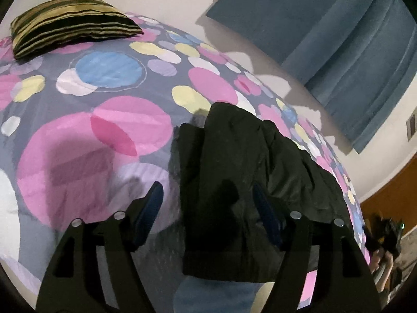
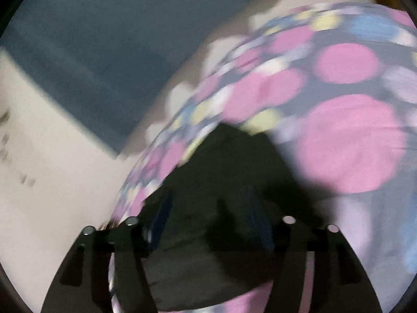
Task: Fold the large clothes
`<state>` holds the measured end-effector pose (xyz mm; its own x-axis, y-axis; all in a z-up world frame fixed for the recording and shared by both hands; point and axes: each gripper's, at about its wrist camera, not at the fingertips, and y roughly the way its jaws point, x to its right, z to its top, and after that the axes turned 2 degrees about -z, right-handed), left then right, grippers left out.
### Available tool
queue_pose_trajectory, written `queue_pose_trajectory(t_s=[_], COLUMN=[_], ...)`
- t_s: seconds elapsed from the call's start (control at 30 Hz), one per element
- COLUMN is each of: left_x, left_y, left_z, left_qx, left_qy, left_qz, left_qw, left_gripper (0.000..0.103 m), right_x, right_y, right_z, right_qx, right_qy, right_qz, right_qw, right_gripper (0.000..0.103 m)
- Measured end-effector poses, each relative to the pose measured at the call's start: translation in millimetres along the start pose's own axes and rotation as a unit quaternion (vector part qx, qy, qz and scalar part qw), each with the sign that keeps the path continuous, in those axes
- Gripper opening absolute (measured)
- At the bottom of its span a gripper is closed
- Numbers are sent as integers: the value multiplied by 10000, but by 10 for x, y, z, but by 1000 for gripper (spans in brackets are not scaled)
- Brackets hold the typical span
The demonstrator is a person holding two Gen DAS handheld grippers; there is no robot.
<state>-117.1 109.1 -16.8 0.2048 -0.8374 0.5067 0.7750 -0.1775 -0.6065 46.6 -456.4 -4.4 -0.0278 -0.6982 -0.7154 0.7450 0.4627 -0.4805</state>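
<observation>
Black garment (image 1: 234,172), polka-dot bedspread (image 1: 104,120), striped pillow (image 1: 70,26)

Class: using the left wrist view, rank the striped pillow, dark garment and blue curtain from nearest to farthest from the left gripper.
1. Dark garment, just ahead of the left gripper.
2. Striped pillow, far left on the bed.
3. Blue curtain, on the wall beyond the bed.
</observation>
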Motion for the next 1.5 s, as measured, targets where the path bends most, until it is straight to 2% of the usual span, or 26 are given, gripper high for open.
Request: queue_pose_trajectory(t_s=[0.07,0.13,0.27,0.4,0.47,0.5,0.57,0.7,0.8,0.9,1.03,1.1,1.33,1.5], left_x=[-23,-51,-117,-158,-139,-132,-116,-123,-164,-193,-202,-214,-181,-100], left_y=[64,163,317,421,466,485,549,705,782,812,816,827,865,892], left_z=[13,37,58,105,145,162,206,265,272,267,275,280,280,272], left_qx=[-163,-325,-539,-682,-719,-747,-852,-1133,-1277,-1349,-1369,-1383,-1452,-1568], left_qy=[20,30,-113,-227,-116,-63,54,129,77,45,51,1,69,349], left_qz=[-72,-134,-248,-421,-443,-455,-492,-592,-628,-671,-722,-756,-786,-698], left_qw=[9998,9994,9982,9965,9964,9961,9951,9917,9898,9886,9879,9875,9863,9845], left_gripper=[72,72,72,72,72,72,73,75,78,78,79,80,89,94], right_x=[-309,-674,-1226,-1516,-1535,-1502,-1419,-1342,-1347,-1399,-1548,-1493,-1246,-1283], right_y=[227,571,1200,1767,2061,2232,2366,2380,2325,2046,1674,1581,1783,1613], right_z=[-89,-203,-391,-520,-593,-683,-777,-786,-759,-779,-936,-1025,-1215,-1159], right_qx=[-481,-1078,-1891,-2365,-2773,-3134,-3386,-3455,-3304,-3034,-2895,-2930,-3098,-2979], right_qy=[-336,-704,-1219,-1493,-1507,-1521,-1462,-1319,-1325,-1376,-1640,-1663,-1647,-1622], right_qz=[295,631,833,605,323,77,-93,-43,88,167,438,358,357,461], right_qw=[9978,9897,9708,9582,9483,9373,9295,9291,9345,9427,9420,9409,9357,9396], right_gripper=[68,71,71,71,71,71,71,71,71,71,72,72,73,72])
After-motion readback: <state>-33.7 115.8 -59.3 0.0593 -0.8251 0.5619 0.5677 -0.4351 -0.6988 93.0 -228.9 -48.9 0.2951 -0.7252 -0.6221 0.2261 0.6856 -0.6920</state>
